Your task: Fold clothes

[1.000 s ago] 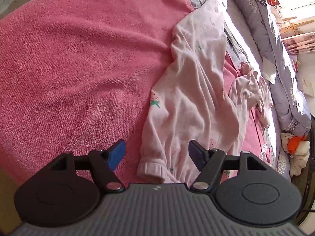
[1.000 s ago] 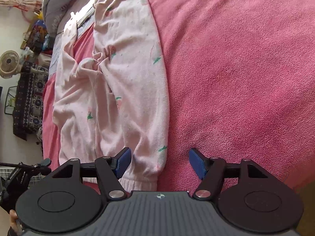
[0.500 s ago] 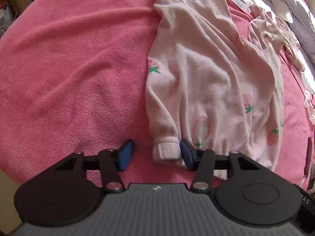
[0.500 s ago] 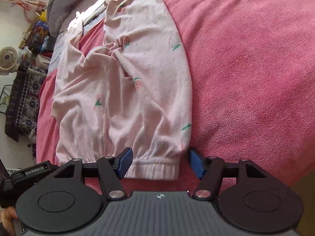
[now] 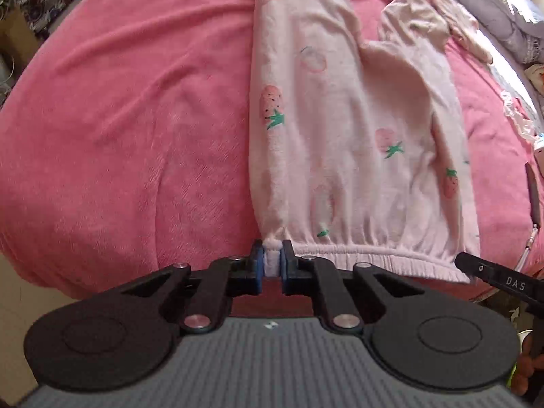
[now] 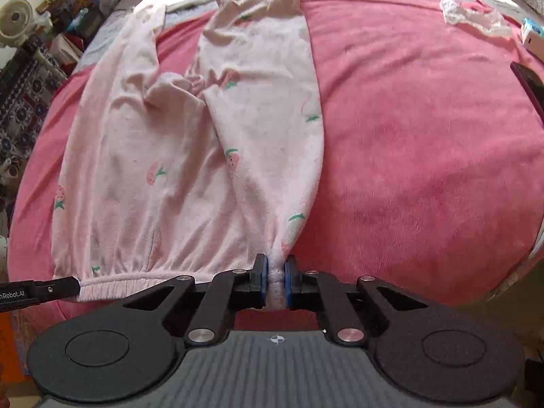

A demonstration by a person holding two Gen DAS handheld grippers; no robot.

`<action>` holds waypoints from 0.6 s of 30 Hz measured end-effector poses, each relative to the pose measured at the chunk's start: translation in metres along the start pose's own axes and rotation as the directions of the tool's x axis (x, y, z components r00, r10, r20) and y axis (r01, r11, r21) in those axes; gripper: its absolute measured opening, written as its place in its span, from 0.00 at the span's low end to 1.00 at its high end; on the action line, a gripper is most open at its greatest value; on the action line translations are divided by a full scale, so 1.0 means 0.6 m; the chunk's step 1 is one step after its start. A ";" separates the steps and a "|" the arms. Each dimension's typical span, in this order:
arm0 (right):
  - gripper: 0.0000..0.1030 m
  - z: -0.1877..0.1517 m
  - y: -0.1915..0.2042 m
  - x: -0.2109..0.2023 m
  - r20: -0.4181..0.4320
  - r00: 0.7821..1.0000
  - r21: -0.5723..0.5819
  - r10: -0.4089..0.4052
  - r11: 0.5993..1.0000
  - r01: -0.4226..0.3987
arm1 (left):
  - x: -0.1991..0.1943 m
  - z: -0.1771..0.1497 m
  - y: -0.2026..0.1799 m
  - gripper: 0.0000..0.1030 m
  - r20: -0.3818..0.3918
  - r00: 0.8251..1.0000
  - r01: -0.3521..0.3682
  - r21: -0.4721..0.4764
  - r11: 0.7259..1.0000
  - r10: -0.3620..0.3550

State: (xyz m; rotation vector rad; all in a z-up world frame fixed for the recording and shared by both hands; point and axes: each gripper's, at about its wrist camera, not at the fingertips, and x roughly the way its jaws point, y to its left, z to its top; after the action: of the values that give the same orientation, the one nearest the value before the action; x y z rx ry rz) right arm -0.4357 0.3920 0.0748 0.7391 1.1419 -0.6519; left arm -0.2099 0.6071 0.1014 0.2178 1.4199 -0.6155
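The pyjama trousers (image 6: 190, 170) are spread lengthwise on the blanket (image 6: 425, 170), legs stretched away. At the near edge, the waistband's two corners are flanked by the left gripper (image 5: 272, 265) and right gripper (image 6: 276, 280).

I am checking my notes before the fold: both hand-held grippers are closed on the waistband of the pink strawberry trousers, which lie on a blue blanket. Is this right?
Not quite: the blanket is pink, not blue, as the right wrist view shows. The rest stands: the left hand-held gripper and the right hand-held gripper are each closed on the waistband of the pink strawberry trousers.
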 end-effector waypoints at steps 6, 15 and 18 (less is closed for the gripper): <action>0.13 -0.016 0.022 -0.017 0.024 1.000 -0.101 -0.008 0.995 0.010 | -0.031 0.002 0.032 0.17 0.050 0.999 0.014 0.046 0.999 -0.016; 0.13 -0.030 0.019 -0.007 -0.033 0.999 -0.153 -0.004 0.988 -0.001 | -0.031 -0.024 0.113 0.03 0.021 0.976 -0.219 -0.008 0.976 0.219; 0.24 -0.031 0.024 0.002 -0.048 0.999 -0.201 -0.021 0.980 0.011 | -0.053 -0.011 0.104 0.04 0.114 0.973 -0.203 0.025 0.979 0.199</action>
State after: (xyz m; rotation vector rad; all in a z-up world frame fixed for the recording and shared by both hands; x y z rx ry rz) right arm -0.4341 0.4152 0.0719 0.5772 1.2406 -0.5244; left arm -0.1843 0.6705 0.1176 0.3470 1.2614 -0.4793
